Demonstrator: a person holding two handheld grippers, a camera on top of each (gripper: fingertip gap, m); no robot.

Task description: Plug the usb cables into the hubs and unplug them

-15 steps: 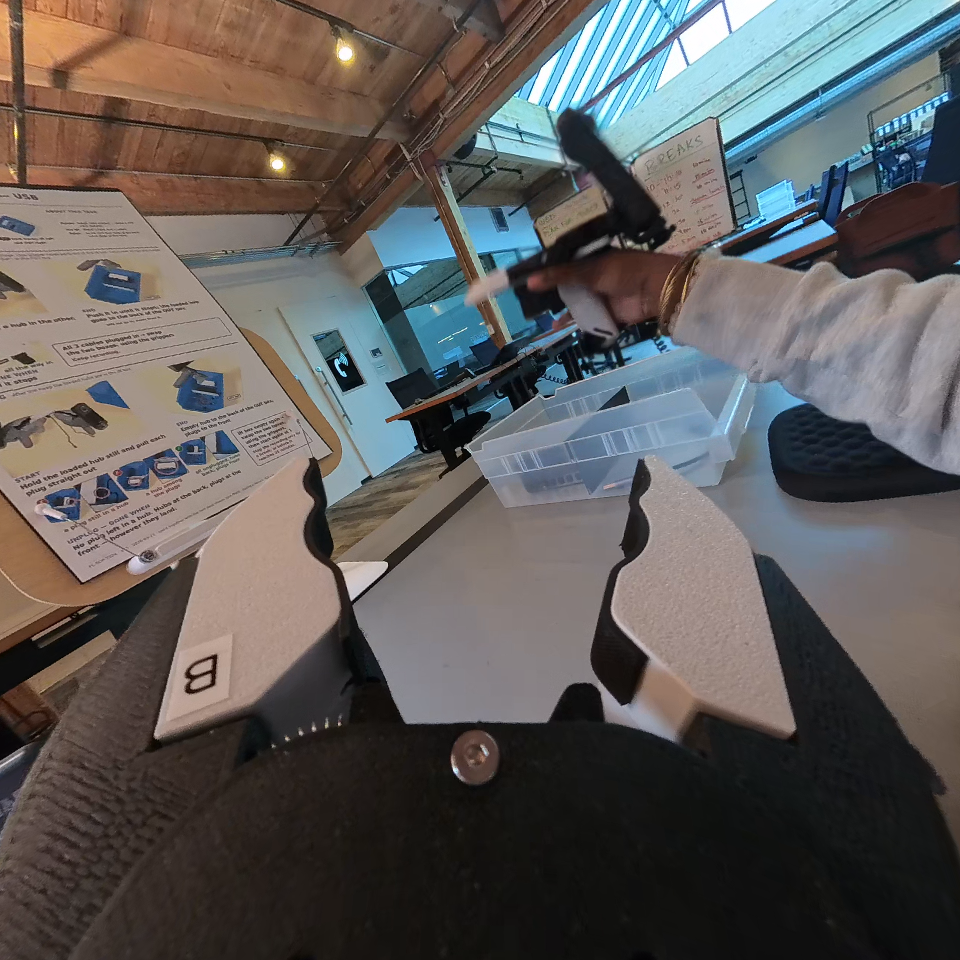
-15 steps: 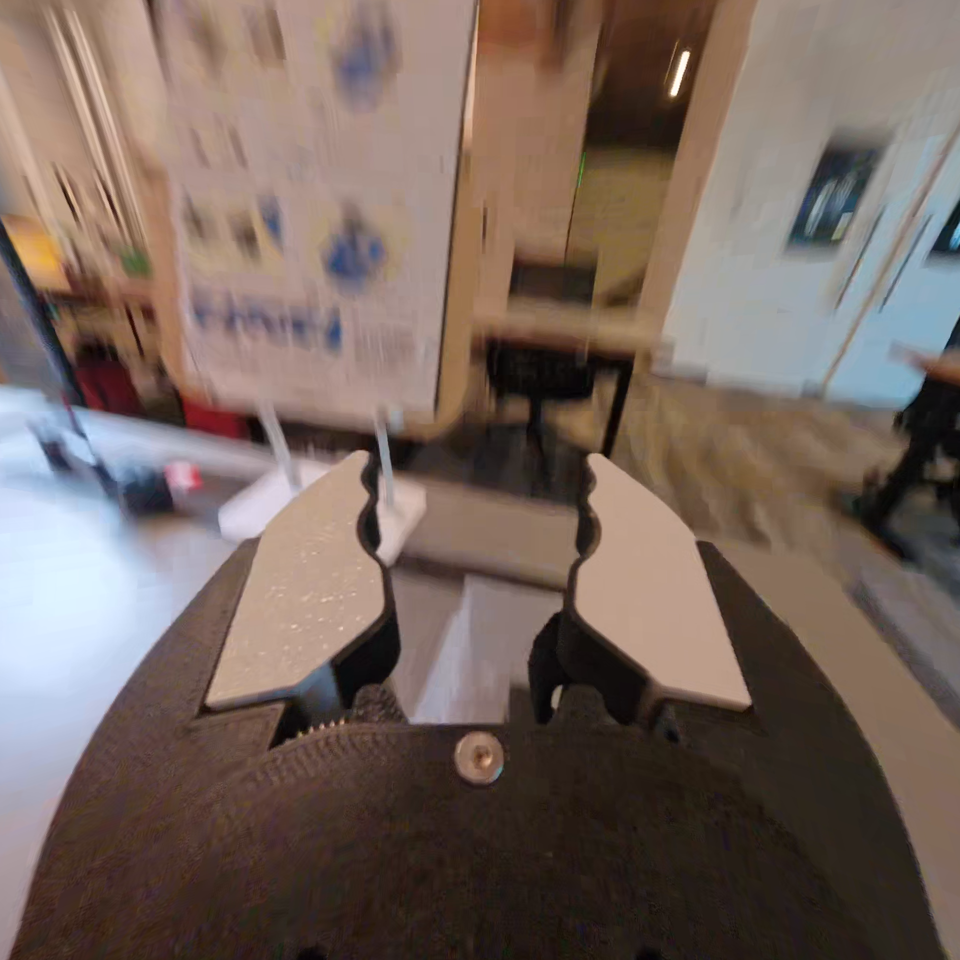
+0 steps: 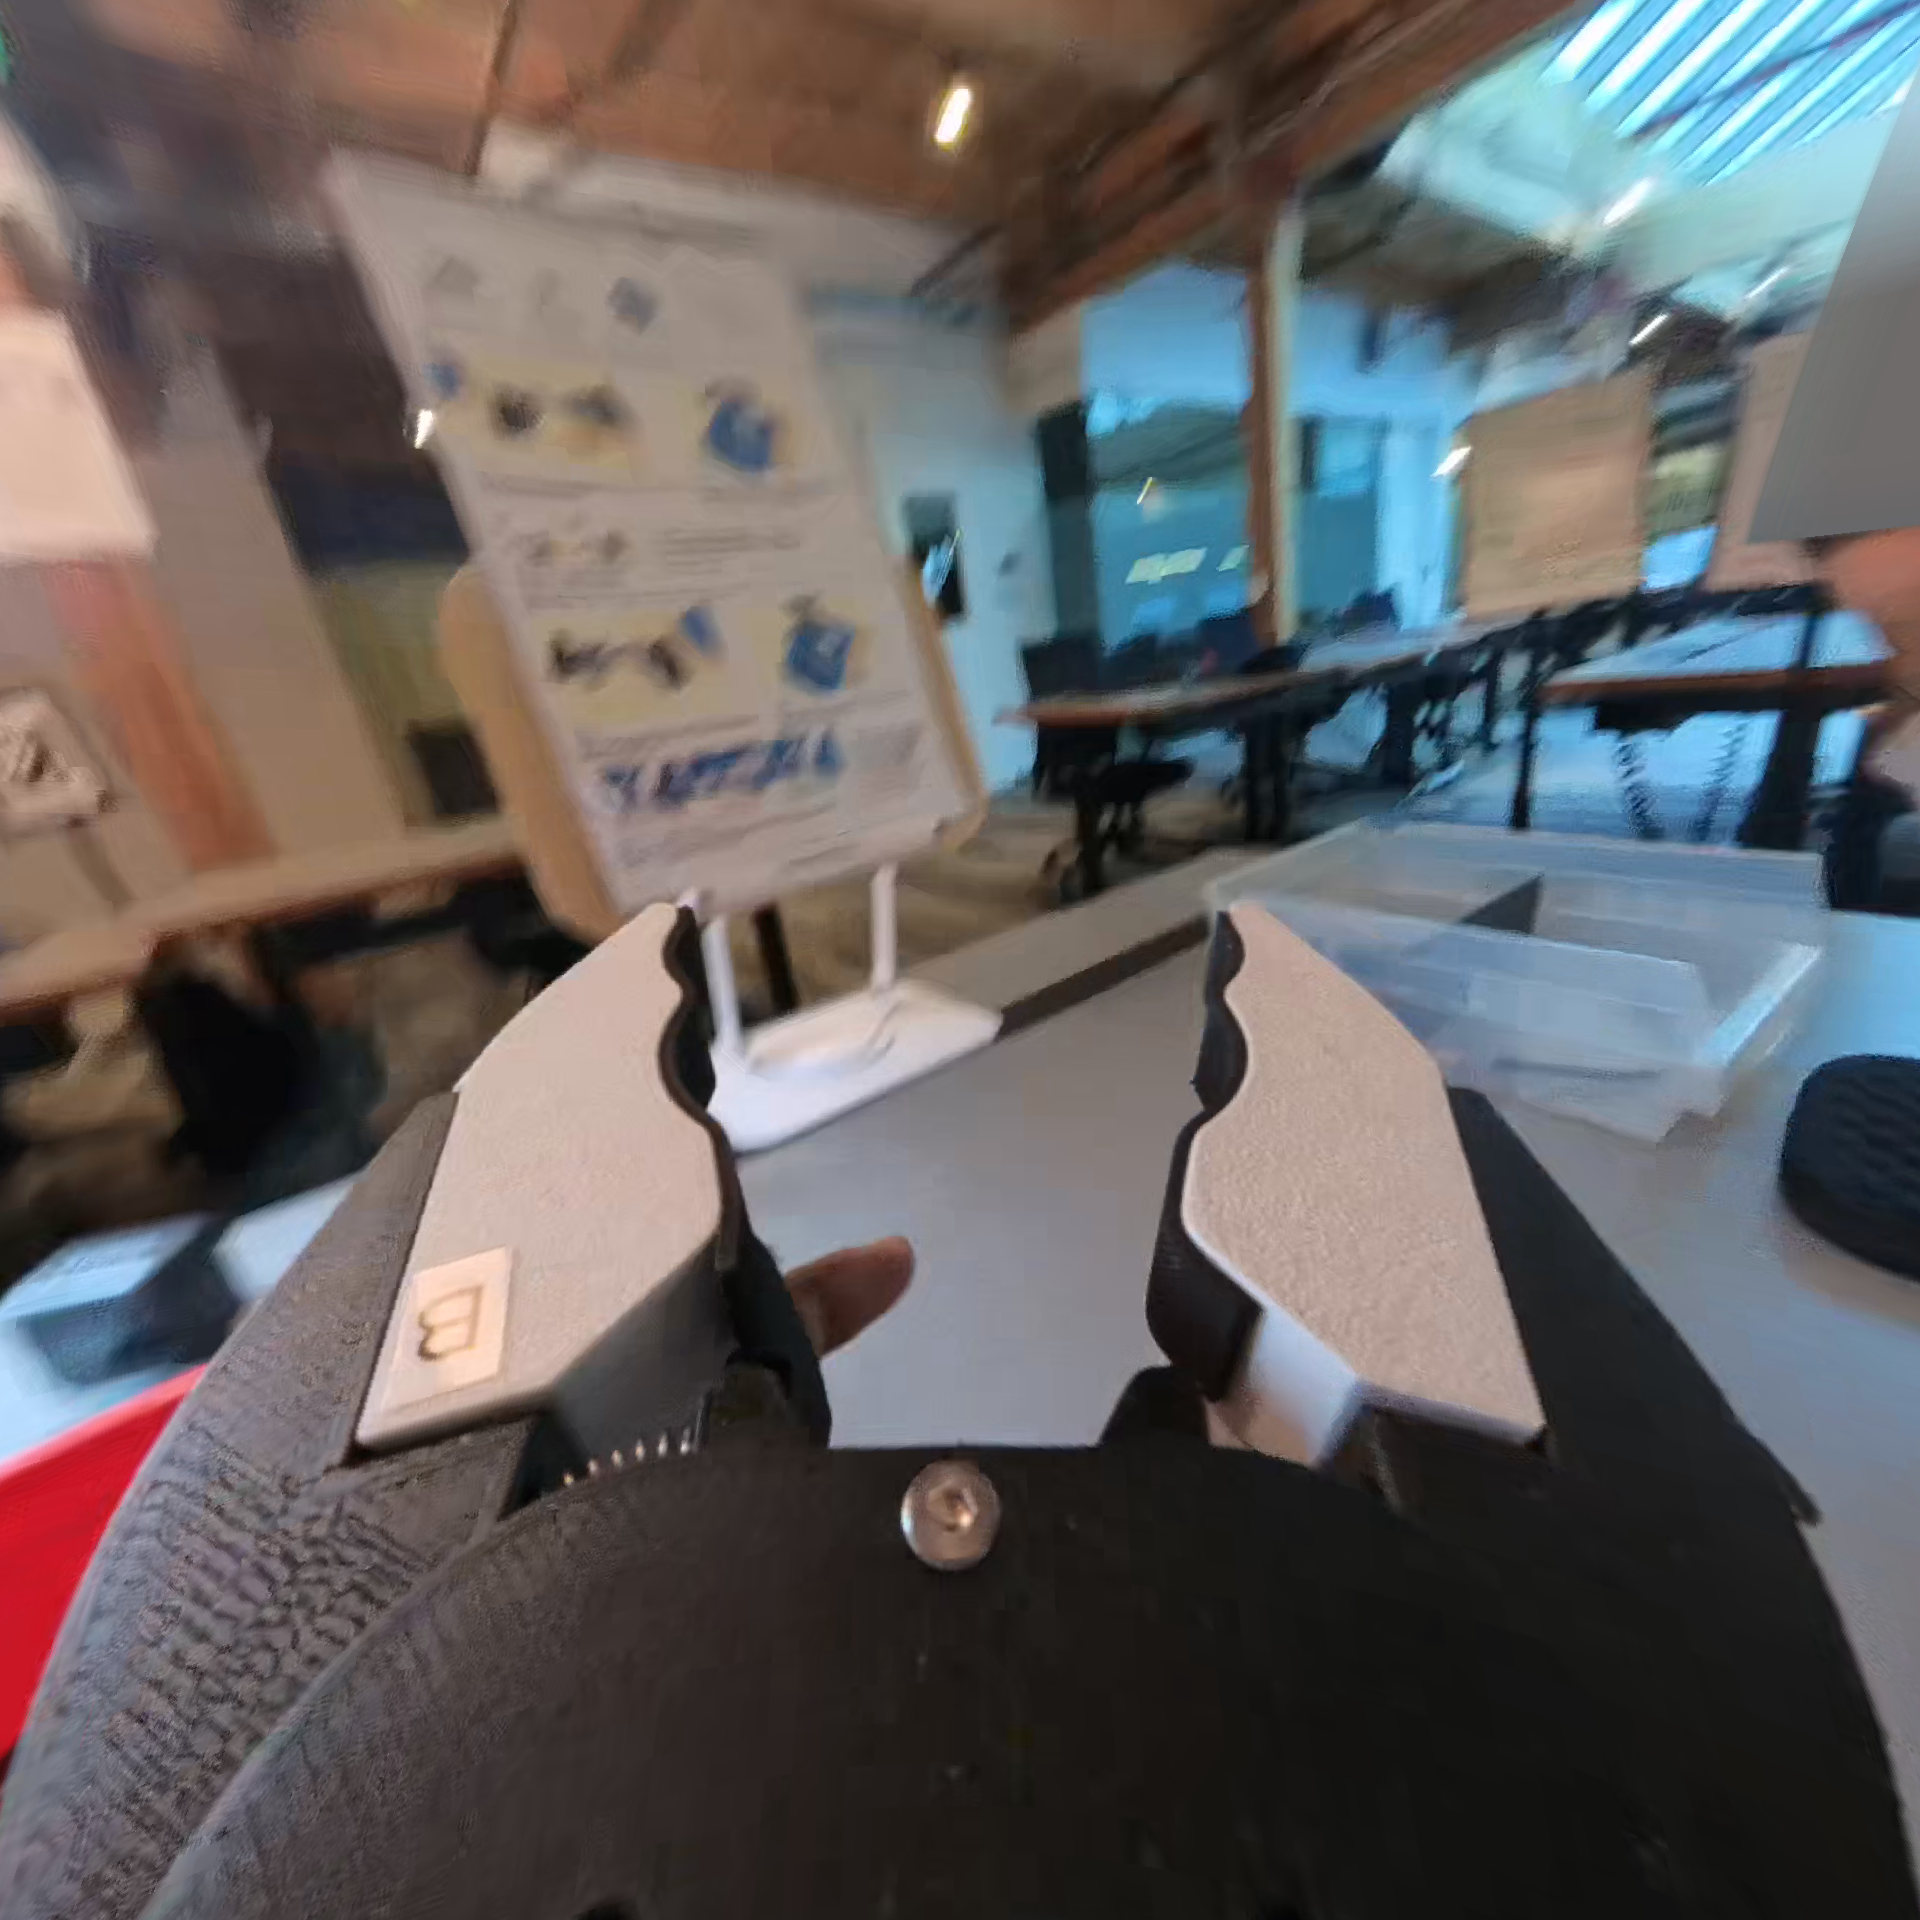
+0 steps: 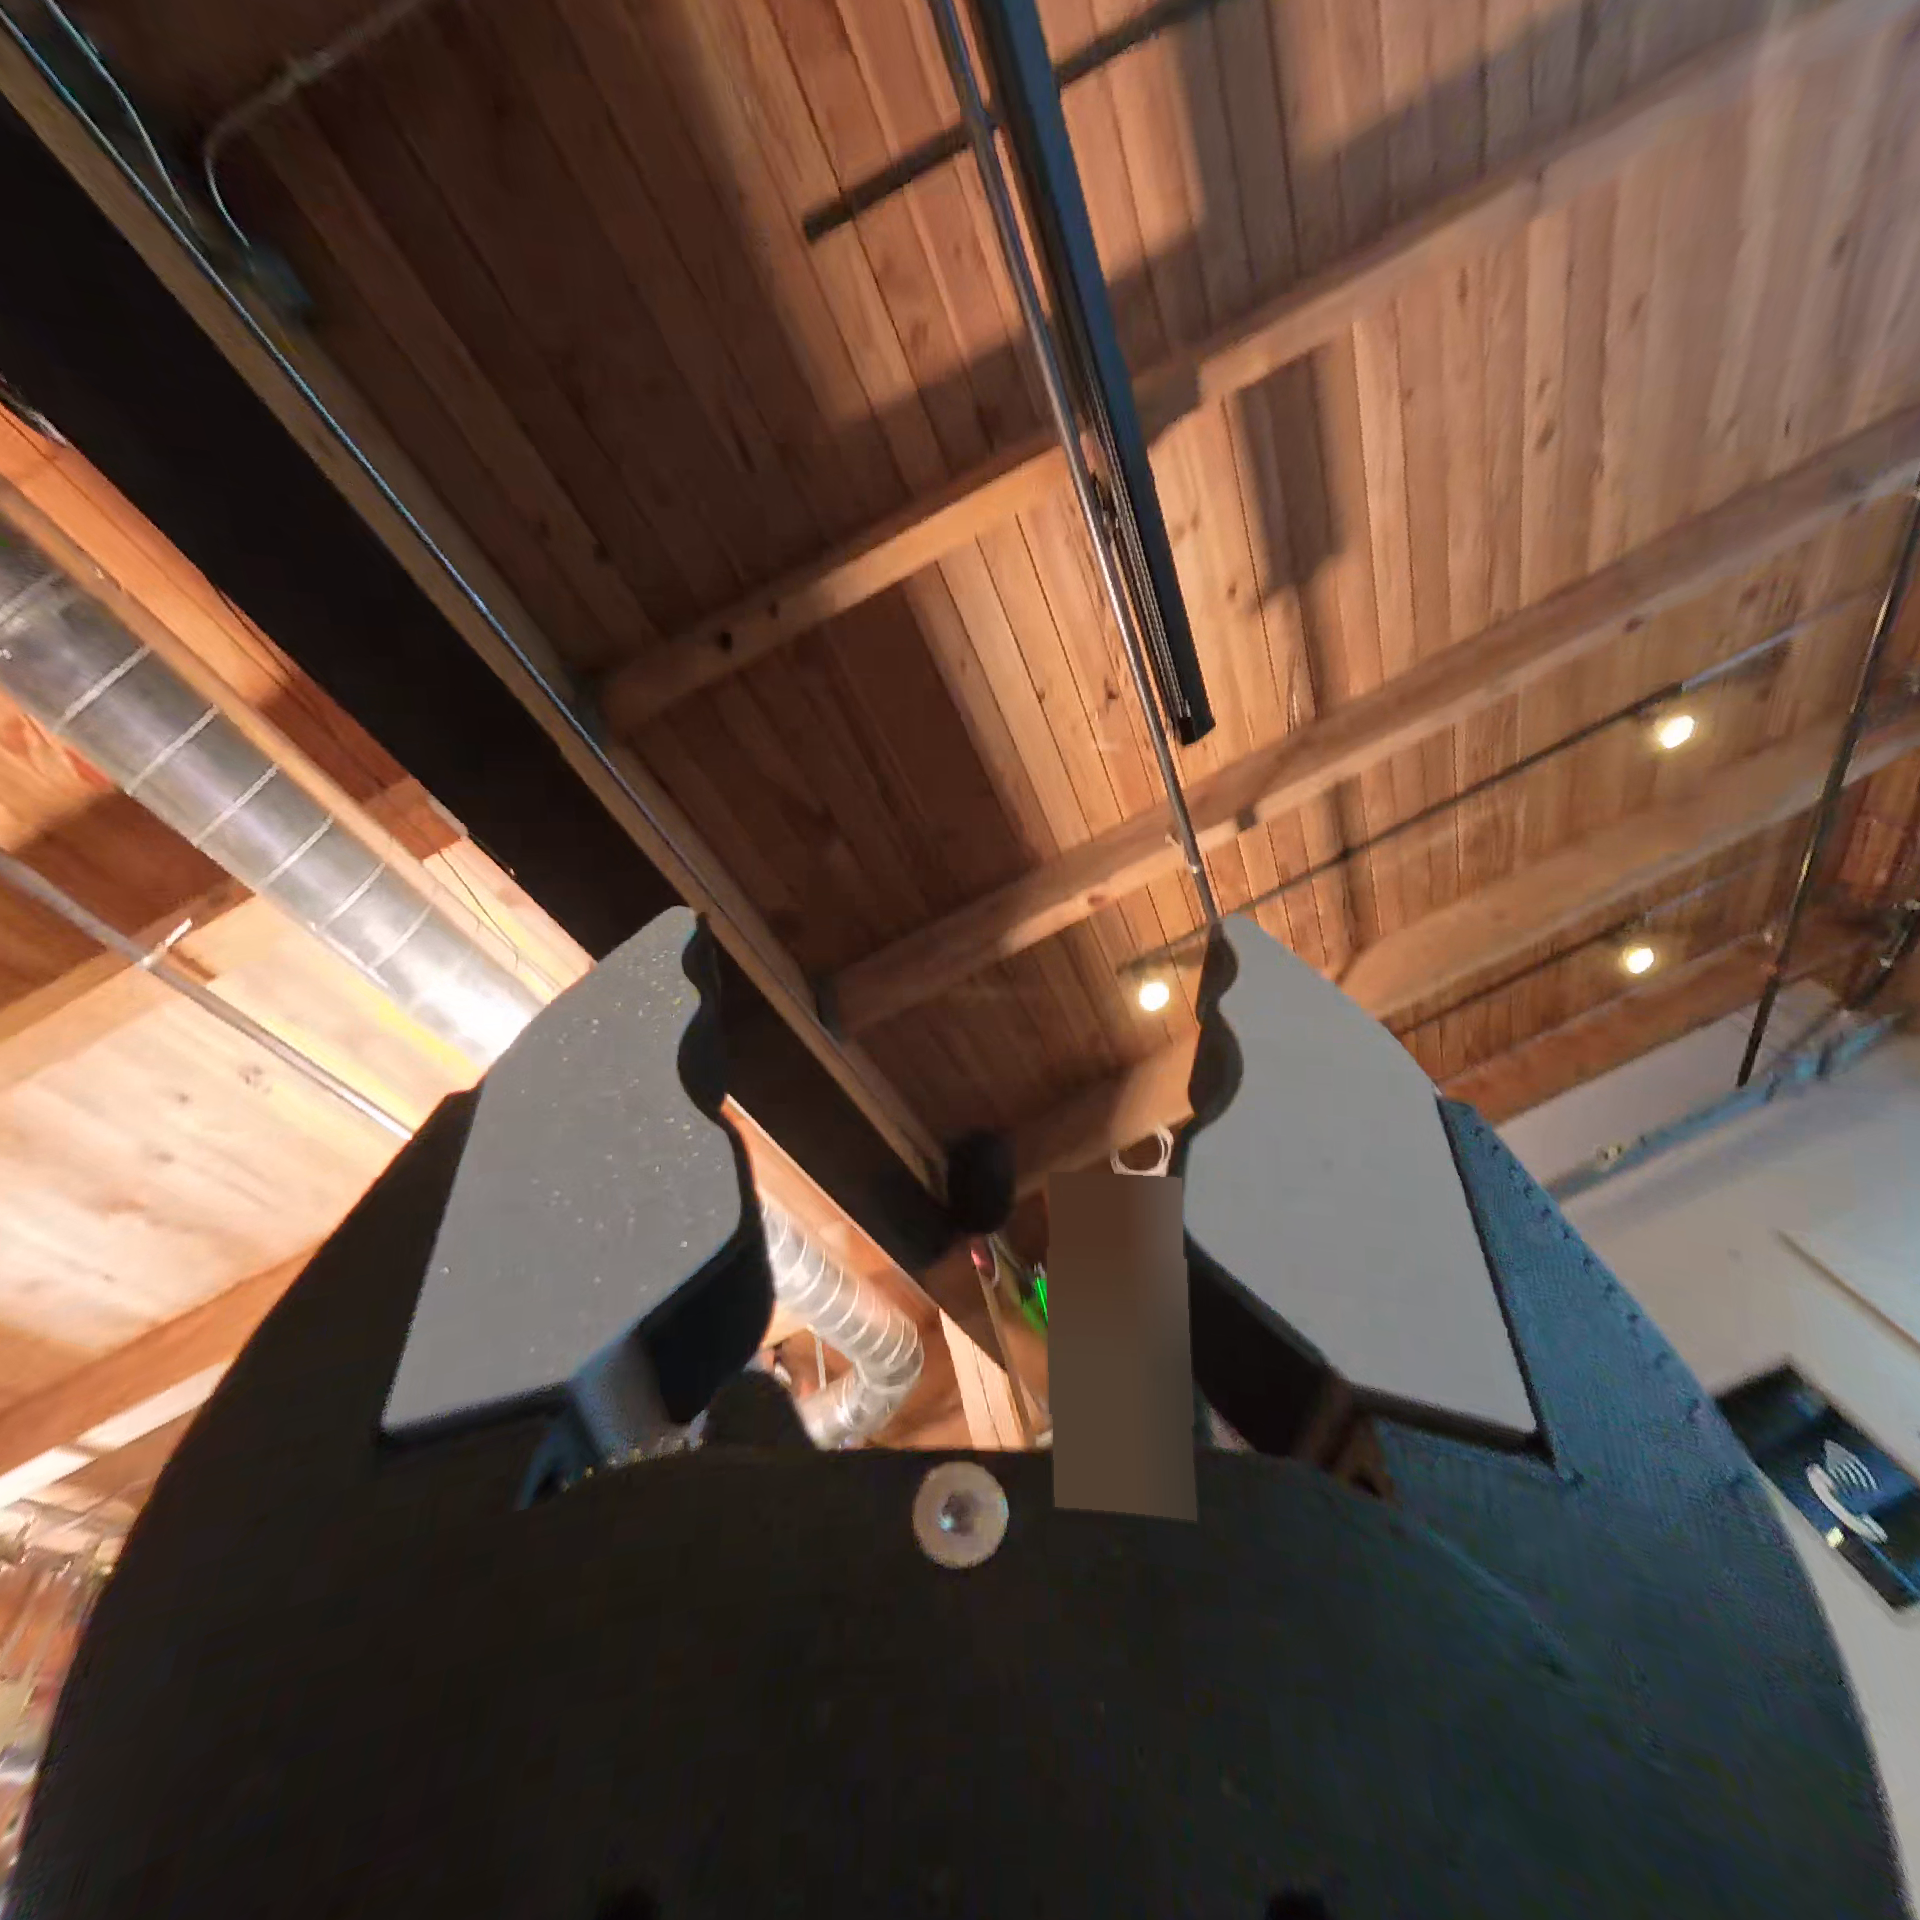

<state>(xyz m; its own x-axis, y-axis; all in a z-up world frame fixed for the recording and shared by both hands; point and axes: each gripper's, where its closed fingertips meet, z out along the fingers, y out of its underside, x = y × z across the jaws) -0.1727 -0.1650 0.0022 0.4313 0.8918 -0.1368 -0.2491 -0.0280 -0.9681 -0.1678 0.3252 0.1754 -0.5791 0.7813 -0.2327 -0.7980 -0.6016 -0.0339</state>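
The left tool (image 3: 951, 940) hangs over the grey counter (image 3: 1018, 1226), its two fingers spread wide with nothing between them. Ahead and left of it stands an instruction board (image 3: 686, 540). A clear plastic bin (image 3: 1538, 977) sits ahead and right. A fingertip (image 3: 847, 1294) shows beside the left finger's base.

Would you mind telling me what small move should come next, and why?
Probably tip the right gripper down toward the table: its view shows only the wooden ceiling. Both it and the left gripper are open and empty, and no hub or cable is clearly in view.
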